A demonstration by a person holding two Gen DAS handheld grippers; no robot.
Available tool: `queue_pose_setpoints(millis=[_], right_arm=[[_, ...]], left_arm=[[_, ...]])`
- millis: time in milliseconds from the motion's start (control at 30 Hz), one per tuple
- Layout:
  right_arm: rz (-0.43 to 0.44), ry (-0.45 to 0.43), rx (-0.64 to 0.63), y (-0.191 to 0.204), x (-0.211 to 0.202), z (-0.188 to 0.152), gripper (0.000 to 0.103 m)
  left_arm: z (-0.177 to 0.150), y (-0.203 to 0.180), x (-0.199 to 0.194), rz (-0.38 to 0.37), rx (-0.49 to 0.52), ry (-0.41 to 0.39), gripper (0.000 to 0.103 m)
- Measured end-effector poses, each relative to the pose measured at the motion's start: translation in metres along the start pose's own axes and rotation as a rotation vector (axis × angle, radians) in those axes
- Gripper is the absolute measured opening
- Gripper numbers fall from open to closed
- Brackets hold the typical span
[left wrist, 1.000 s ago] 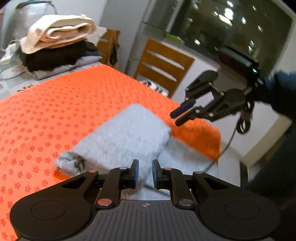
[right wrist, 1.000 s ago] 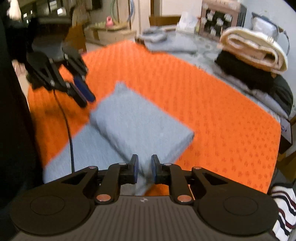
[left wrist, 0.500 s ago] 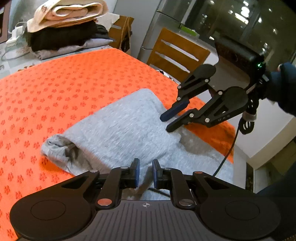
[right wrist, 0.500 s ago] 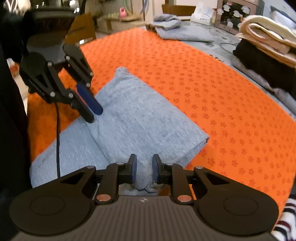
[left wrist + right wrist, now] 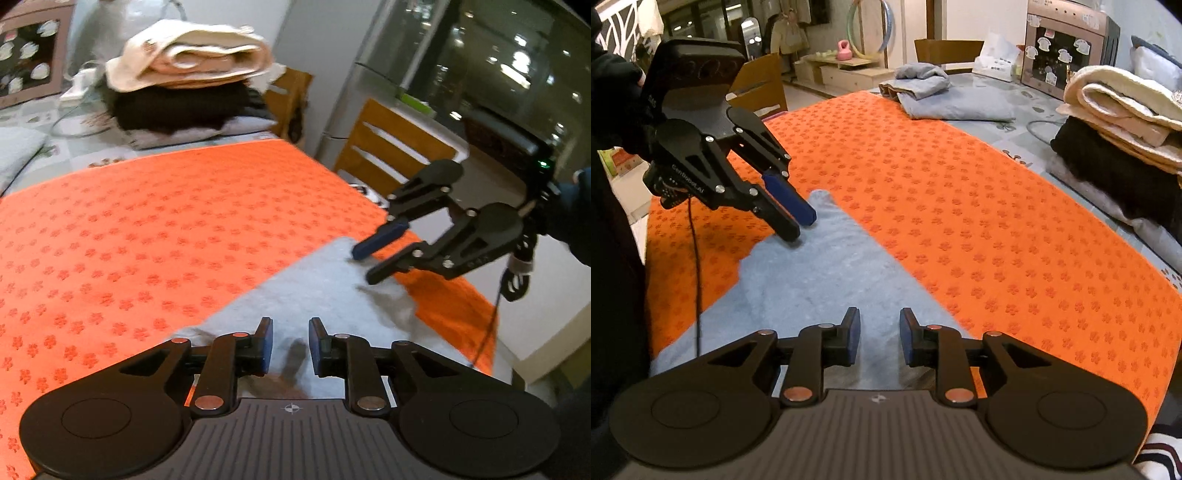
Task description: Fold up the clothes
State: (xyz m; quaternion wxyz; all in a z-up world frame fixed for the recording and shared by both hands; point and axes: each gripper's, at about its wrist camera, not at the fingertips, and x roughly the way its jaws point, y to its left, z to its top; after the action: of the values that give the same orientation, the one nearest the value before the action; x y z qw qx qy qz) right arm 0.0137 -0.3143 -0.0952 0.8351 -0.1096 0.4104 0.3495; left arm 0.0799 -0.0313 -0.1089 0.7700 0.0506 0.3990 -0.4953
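A folded grey garment [image 5: 325, 280] [image 5: 827, 269] lies on the orange flower-print mat [image 5: 147, 229] [image 5: 960, 206], near its front edge. My left gripper [image 5: 290, 345] [image 5: 799, 229] hangs low over one end of the garment. Its jaws are opening, and only cloth underneath shows in the gap. My right gripper [image 5: 879, 339] [image 5: 364, 266] hovers over the other end. Its jaws are opening too, with nothing pinched between the blue pads [image 5: 853, 339]. A gloved hand [image 5: 613, 92] holds the left gripper.
A cream blanket on dark clothes [image 5: 192, 70] [image 5: 1123, 107] is stacked past the mat's far side. More folded grey clothes [image 5: 945, 96] lie at the far end. Wooden chairs [image 5: 391, 147] [image 5: 761, 88] stand beside the table. A black cable [image 5: 696, 266] trails over the garment.
Both grippers have come down closer to the grey garment and their jaws have spread a little. The left wrist view has swung so that the clothes stack looms larger.
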Motion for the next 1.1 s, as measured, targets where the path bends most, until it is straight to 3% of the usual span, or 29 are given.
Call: queue_pose_setpoints(millis=[200, 333, 433, 533, 667, 1100], right_arm=[[0.004, 0.057, 0.021, -0.014, 0.011, -0.008, 0.028], [-0.001, 0.053, 0.028, -0.022, 0.003, -0.005, 0.03], [-0.007, 0.036, 0.054, -0.033, 0.001, -0.001, 0.038], [0.022, 0.042, 0.094, -0.048, 0.01, 0.003, 0.045], [0.091, 0.064, 0.14, -0.06, 0.024, 0.004, 0.057], [0.134, 0.078, 0.196, -0.065, 0.034, -0.002, 0.059]], left_arm=[[-0.013, 0.018, 0.001, 0.046, -0.042, 0.05, 0.023], [-0.014, 0.026, -0.019, 0.069, -0.065, 0.011, 0.025], [-0.01, 0.039, -0.024, 0.096, -0.103, -0.019, 0.032], [-0.006, 0.053, -0.02, 0.113, -0.151, -0.032, 0.032], [-0.003, 0.066, -0.011, 0.079, -0.21, -0.029, 0.033], [-0.007, 0.069, 0.006, -0.024, -0.214, 0.043, 0.036]])
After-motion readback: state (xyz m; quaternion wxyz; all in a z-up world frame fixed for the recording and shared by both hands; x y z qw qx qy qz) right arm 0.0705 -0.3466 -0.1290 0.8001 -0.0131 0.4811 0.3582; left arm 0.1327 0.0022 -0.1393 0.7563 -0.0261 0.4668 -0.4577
